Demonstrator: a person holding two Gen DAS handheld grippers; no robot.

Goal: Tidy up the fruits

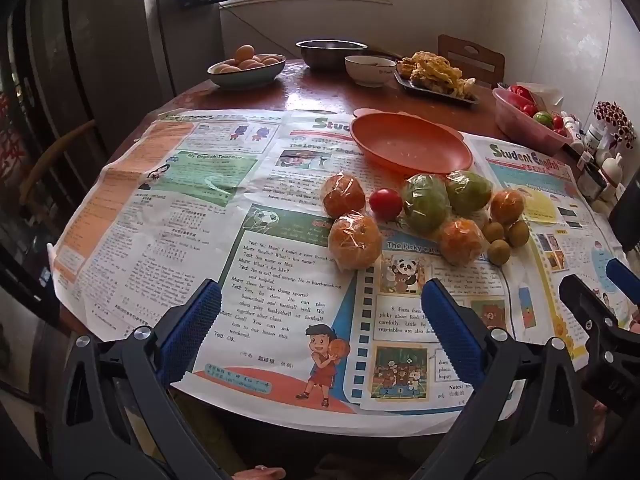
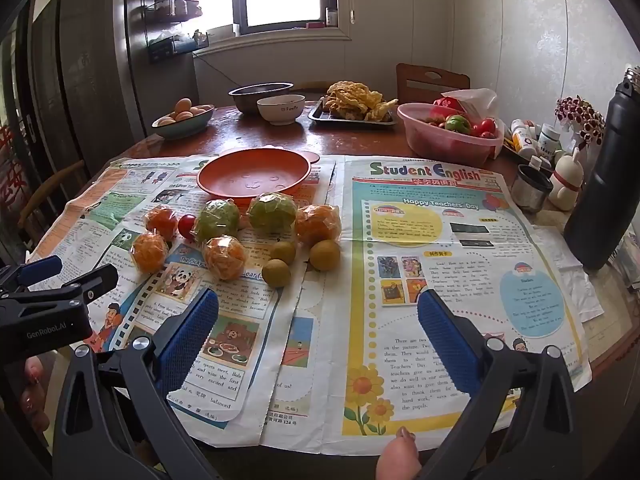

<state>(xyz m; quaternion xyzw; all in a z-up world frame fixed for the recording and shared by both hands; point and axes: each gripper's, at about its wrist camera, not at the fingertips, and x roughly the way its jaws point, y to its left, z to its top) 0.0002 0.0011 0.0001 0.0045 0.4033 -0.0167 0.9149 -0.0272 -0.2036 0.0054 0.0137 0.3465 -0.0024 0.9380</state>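
Loose fruit lies on newspaper in front of an empty orange plate (image 1: 408, 144) (image 2: 252, 176). There are several plastic-wrapped oranges (image 1: 354, 240) (image 2: 224, 256), two wrapped green fruits (image 1: 426, 202) (image 2: 273, 212), a red tomato (image 1: 385, 203) (image 2: 186, 226) and three small brown fruits (image 1: 499, 251) (image 2: 276, 273). My left gripper (image 1: 320, 285) (image 2: 82, 266) hovers open near the table's front edge, short of the oranges. My right gripper (image 2: 318, 295) (image 1: 594, 276) is open too, to the right of the pile, with only newspaper between its fingers.
Newspaper sheets (image 2: 420, 240) cover the round wooden table. At the back stand an egg bowl (image 2: 182, 120), a steel bowl (image 2: 260, 94), a white bowl (image 2: 280, 109), a tray of fried food (image 2: 352, 114) and a pink basin (image 2: 452, 140). A dark bottle (image 2: 608, 184), steel cup (image 2: 530, 188) and small bottles crowd the right edge.
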